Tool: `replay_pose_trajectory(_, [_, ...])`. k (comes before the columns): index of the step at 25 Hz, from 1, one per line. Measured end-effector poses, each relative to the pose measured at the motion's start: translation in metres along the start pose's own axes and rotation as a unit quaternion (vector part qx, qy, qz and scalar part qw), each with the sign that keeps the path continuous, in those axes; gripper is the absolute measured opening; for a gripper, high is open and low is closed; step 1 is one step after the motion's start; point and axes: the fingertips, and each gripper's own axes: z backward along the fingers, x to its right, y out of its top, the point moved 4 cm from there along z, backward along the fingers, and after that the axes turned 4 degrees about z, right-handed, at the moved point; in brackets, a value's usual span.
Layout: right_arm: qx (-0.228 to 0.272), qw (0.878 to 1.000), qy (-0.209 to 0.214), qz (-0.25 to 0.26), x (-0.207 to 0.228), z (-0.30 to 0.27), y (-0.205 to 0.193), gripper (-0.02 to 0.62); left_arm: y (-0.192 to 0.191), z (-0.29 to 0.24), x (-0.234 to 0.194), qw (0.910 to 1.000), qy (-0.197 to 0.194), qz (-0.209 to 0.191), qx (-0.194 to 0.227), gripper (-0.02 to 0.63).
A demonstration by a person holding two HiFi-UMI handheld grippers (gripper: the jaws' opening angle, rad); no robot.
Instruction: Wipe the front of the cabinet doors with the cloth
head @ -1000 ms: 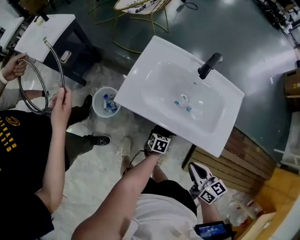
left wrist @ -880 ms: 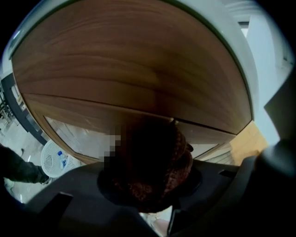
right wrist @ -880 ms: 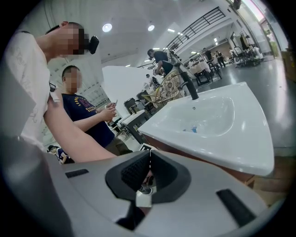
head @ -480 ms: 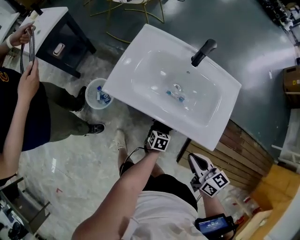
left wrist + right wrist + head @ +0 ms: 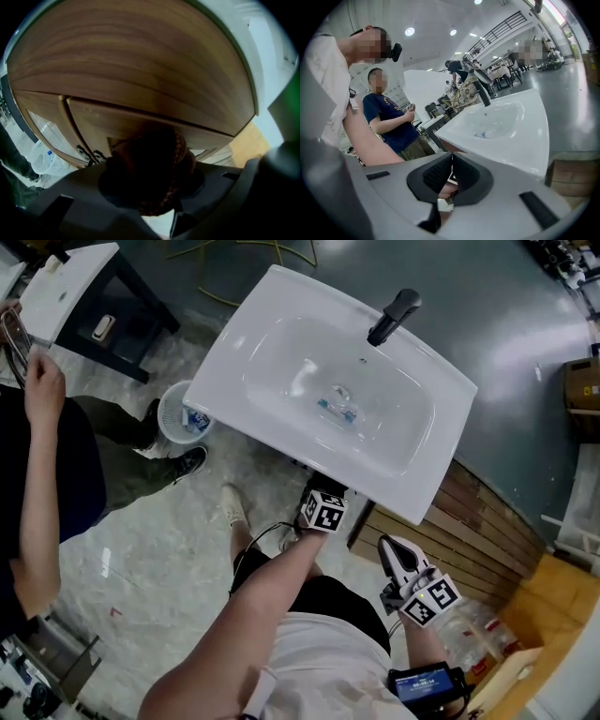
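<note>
- The right gripper hangs nearest the body, at 5 o'clock in the head view. Its jaws are closed on each other with nothing between them. It has scarcely shifted over the last second, so I judge it idle.
- The left gripper reaches forward at 6 o'clock of the washbasin, and the head view shows only its marker cube under the basin's front edge. Its jaws are clamped on a dark brown cloth, bunched into a wad.
- The cloth wad is up at the cabinet doors, just under the wide wooden panel above them, with the pair of door handles at its 9 o'clock. I cannot tell whether it is pressing on the wood.
- The cube has crept only slightly along the basin edge in the last second, while the whole head view has swung. The basin now sits higher in frame.
- That suggests a slow or just-starting stroke near the top of the doors, and most of the door fronts likely remain to be wiped.
- Farther off, a white basket stands on the floor at the basin's 8 o'clock. The bystander has slid to the frame's 9 o'clock edge, well apart from the work.
</note>
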Motion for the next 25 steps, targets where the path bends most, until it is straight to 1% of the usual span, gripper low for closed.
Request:
replay_pose_trajectory(6, [-0.007,1.000,-0.001,-0.010,0.002,0.004,-0.017,0.014,-0.007,-0.011,0.021,0.9996,-0.023,-0.016,-0.003,0.161])
replay_pose_trajectory(12, [-0.010,1.000,-0.006,-0.019,0.003,0.008,-0.027,0.014,-0.017,-0.024,0.047,0.9953,-0.054,-0.078,-0.022,0.161])
replay_pose_trajectory(14, [-0.010,1.000,-0.010,-0.021,0.005,0.011,-0.030,0.014,-0.022,-0.031,0.057,0.9930,-0.070,-0.091,-0.029,0.161])
replay_pose_trajectory(17, [-0.014,1.000,-0.014,-0.019,0.008,0.015,-0.034,0.014,-0.030,-0.043,0.081,0.9876,-0.107,-0.107,-0.042,0.161])
replay_pose_trajectory(18, [-0.015,1.000,-0.016,-0.019,0.009,0.016,-0.035,0.014,-0.033,-0.046,0.088,0.9868,-0.114,-0.105,-0.044,0.161])
replay_pose_trajectory(21, [-0.019,1.000,-0.020,-0.016,0.011,0.020,-0.034,0.014,-0.040,-0.055,0.103,0.9877,-0.122,-0.082,-0.054,0.161])
replay_pose_trajectory(25, [-0.029,0.999,-0.022,-0.009,0.014,0.022,-0.035,0.014,-0.052,-0.066,0.113,0.9871,-0.131,-0.062,-0.068,0.161])
